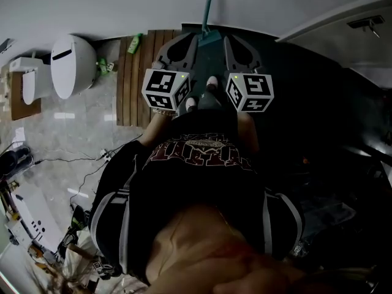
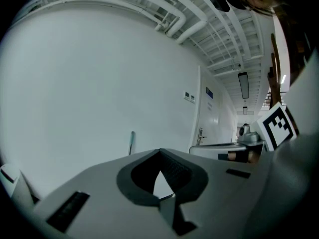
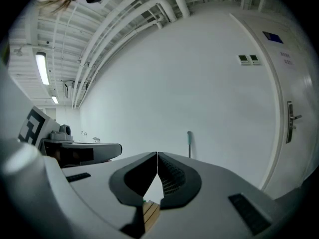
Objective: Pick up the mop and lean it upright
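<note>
The teal-handled flat mop [image 1: 209,23] stands upright against the plain white wall [image 1: 122,5], at 12 o'clock from both grippers, with its teal head on the dark floor just ahead of their tips. The left gripper [image 1: 182,41] is clenched, its pads pressed on each other, and the mop's handle [image 2: 131,142] rises beyond it at 11 o'clock. The right gripper [image 1: 231,41] is clenched in the same way, and the handle [image 3: 189,143] shows beyond it at 1 o'clock. A brown slatted wooden mat [image 1: 138,72] and a white oval toilet [image 1: 72,65] lie at 9 o'clock.
</note>
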The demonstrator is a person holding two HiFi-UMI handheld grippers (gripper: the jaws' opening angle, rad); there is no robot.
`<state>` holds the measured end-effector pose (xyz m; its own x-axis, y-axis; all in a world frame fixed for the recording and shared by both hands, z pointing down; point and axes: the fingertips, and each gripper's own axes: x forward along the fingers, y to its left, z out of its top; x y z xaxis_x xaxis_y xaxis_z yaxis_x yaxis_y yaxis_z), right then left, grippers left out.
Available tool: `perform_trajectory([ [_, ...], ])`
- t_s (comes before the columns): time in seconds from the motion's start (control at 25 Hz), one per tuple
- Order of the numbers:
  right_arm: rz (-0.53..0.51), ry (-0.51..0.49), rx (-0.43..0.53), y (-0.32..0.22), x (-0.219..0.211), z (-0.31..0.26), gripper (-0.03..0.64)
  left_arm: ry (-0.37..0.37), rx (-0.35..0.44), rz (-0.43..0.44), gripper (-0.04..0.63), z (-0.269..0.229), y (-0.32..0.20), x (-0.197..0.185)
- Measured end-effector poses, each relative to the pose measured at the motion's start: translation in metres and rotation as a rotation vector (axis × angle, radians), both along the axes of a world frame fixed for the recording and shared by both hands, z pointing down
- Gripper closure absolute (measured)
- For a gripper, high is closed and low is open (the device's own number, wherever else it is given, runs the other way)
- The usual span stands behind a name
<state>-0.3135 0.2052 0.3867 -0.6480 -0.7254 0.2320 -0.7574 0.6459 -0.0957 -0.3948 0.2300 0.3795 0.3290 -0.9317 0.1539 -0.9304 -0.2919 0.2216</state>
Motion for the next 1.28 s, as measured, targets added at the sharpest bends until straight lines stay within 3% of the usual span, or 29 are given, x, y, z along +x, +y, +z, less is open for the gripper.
perform_trajectory([
  [0.4,-0.048,0.002,0.01,-0.076,-0.017,-0.003,0.598,-0.013,0.008,-0.026,0.549,-0.001,-0.072,-0.008],
  [0.88,-0.096,-0.006,0.017,-0.183,-0.004,-0.006,0.598,-0.022,0.01,-0.082,0.549,-0.004,-0.173,0.006],
  [1.28,-0.125,0.003,0.002,-0.231,0.006,0.003,0.598,-0.02,-0.003,-0.119,0.549,0.002,-0.22,0.017],
])
